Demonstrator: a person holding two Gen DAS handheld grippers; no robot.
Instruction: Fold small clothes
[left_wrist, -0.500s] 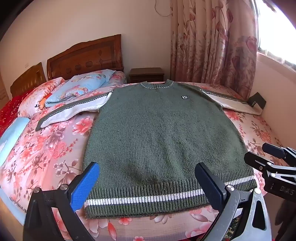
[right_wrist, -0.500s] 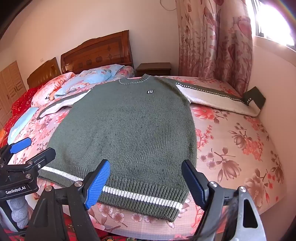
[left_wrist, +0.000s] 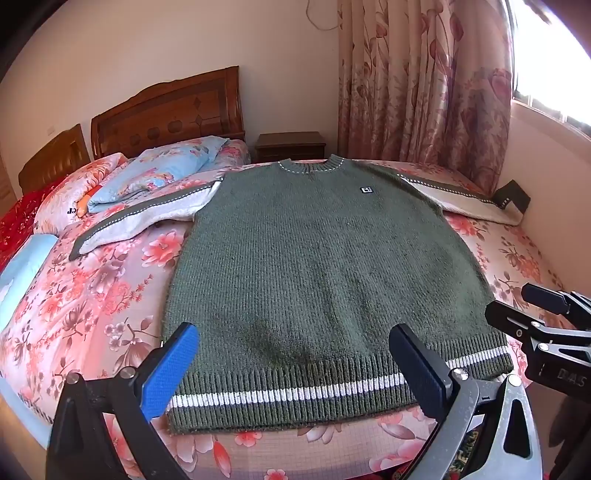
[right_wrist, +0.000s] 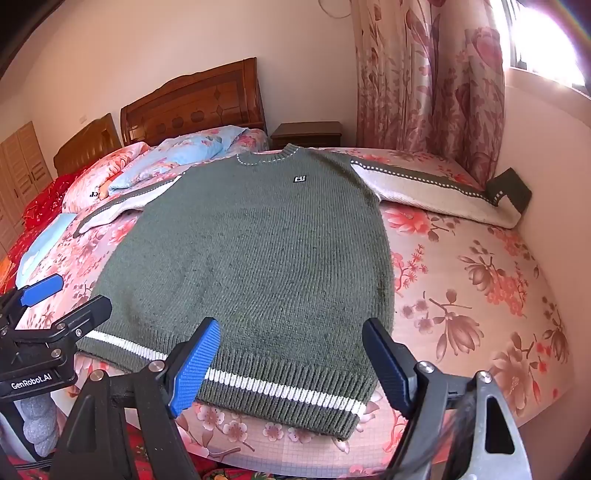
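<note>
So far nothing is folded: the dark green knitted sweater with a white hem stripe (left_wrist: 314, 258) lies flat on the floral-sheeted bed (left_wrist: 92, 295), both pale sleeves spread out. Its hem sits just ahead of the left gripper (left_wrist: 295, 369) and right gripper (right_wrist: 291, 365). Both jaws stand apart, empty.

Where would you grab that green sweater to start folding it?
Probably the sweater by a sleeve cuff, coming from that outer side: the sleeves lie spread flat beyond the body, so each folds inward first. Both grippers hover open at the hem.
</note>
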